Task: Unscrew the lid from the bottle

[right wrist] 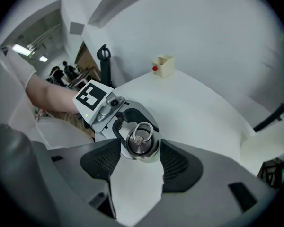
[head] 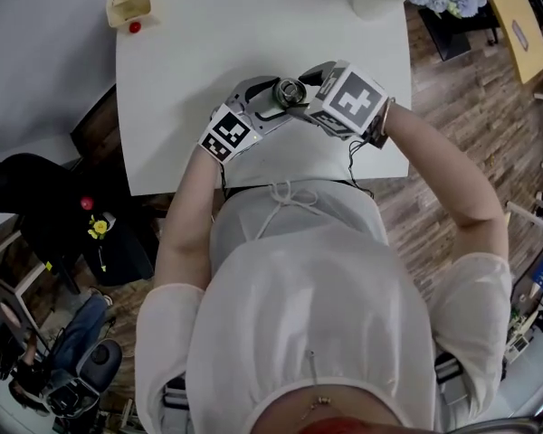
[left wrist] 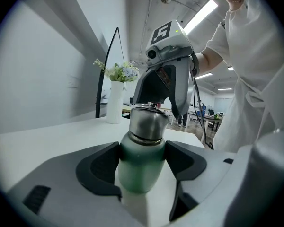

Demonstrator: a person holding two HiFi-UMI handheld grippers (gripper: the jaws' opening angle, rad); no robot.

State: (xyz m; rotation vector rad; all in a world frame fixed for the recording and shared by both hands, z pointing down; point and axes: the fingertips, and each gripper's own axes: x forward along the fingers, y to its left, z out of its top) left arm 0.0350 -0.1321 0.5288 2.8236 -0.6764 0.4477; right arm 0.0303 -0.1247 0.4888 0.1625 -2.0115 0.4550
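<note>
Over a white surface, the left hand-held gripper pinches an upright pale green metal bottle while the right hand-held gripper stands spread, loosely flanking its round steel lid

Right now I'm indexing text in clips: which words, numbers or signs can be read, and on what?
No words or numbers can be read.
Left cube: black-and-white square marker, no letters.
Right cube: the same.
Bottle: no label shows.
Board sticker: too small to read.
</note>
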